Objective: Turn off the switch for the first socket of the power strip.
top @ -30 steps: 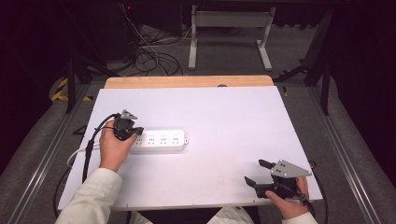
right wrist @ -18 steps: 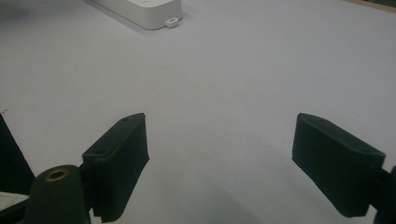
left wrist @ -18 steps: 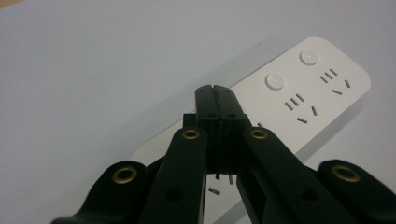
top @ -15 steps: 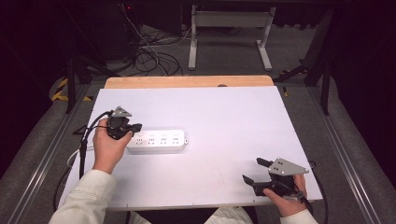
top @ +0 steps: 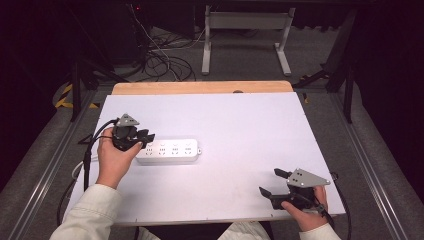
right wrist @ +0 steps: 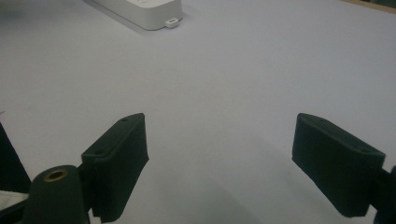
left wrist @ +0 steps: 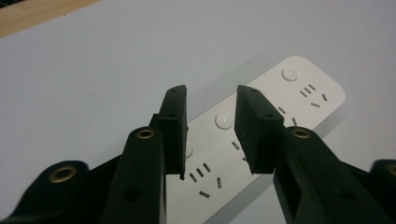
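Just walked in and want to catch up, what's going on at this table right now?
A person sits at a white table with a two-jaw gripper in each hand. The left gripper hovers just above the left end of a white power strip; its jaws have just been opening, with nothing between them. The strip lies flat on the table. The right gripper rests near the table's front right corner, jaws wide open and empty, well away from the strip.
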Demonstrator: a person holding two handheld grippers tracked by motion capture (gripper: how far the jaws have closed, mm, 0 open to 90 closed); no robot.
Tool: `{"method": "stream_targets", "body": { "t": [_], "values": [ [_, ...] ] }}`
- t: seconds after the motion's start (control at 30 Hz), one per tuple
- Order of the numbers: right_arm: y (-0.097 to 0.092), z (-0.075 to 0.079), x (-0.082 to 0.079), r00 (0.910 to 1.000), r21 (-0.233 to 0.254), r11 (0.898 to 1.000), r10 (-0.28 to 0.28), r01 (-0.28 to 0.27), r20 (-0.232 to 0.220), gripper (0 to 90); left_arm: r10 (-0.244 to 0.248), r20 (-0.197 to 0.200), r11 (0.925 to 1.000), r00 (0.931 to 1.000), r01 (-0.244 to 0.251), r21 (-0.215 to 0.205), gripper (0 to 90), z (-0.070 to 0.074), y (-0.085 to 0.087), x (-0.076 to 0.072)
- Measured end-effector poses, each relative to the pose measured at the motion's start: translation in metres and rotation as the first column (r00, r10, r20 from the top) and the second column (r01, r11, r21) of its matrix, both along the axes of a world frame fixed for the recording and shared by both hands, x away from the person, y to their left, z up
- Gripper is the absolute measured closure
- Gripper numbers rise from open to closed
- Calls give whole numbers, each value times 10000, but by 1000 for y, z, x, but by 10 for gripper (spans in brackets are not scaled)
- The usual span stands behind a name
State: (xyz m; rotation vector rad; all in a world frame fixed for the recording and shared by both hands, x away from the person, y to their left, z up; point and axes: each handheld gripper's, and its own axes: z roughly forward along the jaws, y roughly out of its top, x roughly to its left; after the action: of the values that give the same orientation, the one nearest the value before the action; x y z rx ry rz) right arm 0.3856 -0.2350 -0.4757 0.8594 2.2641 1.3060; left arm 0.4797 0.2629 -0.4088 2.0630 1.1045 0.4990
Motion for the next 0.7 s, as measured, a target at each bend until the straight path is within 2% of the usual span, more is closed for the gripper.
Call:
{"method": "stream_targets", "body": {
  "t": [0.1, 0.23, 0.43, 0.53, 0.57, 0.63, 0.7],
  "values": [
    [0, 0, 0, 10000, -3, 10000, 17, -17, -12, 185, -141, 453, 9998, 9989, 147, -134, 578, 5, 2, -9],
    [0, 0, 0, 10000, 7, 10000, 30, -30, -6, 185, -415, 804, 9989, 9959, 431, -191, 467, 8, 3, -20],
    [1, 0, 0, 10000, -16, 10000, 29, -29, 15, 184, -615, 1319, 9940, 9894, 727, -823, 340, 15, 6, -40],
    [0, 0, 0, 10000, -31, 10000, 16, -16, 18, 183, -681, 1612, 9887, 9846, 882, -1210, 318, 16, 9, -50],
    [0, 0, 0, 10000, -35, 10000, 11, -11, 18, 183, -660, 1616, 9842, 9846, 909, -1517, 307, 16, 9, -54],
    [0, 0, 0, 10000, -40, 10000, -8, 9, 6, 182, -794, 1777, 9776, 9809, 1115, -1788, 293, 17, 10, -61],
    [0, 1, -1, 10000, -36, 10000, -3, 3, 6, 182, -919, 2000, 9739, 9755, 1299, -1860, 279, 18, 10, -69]
  ]
}}
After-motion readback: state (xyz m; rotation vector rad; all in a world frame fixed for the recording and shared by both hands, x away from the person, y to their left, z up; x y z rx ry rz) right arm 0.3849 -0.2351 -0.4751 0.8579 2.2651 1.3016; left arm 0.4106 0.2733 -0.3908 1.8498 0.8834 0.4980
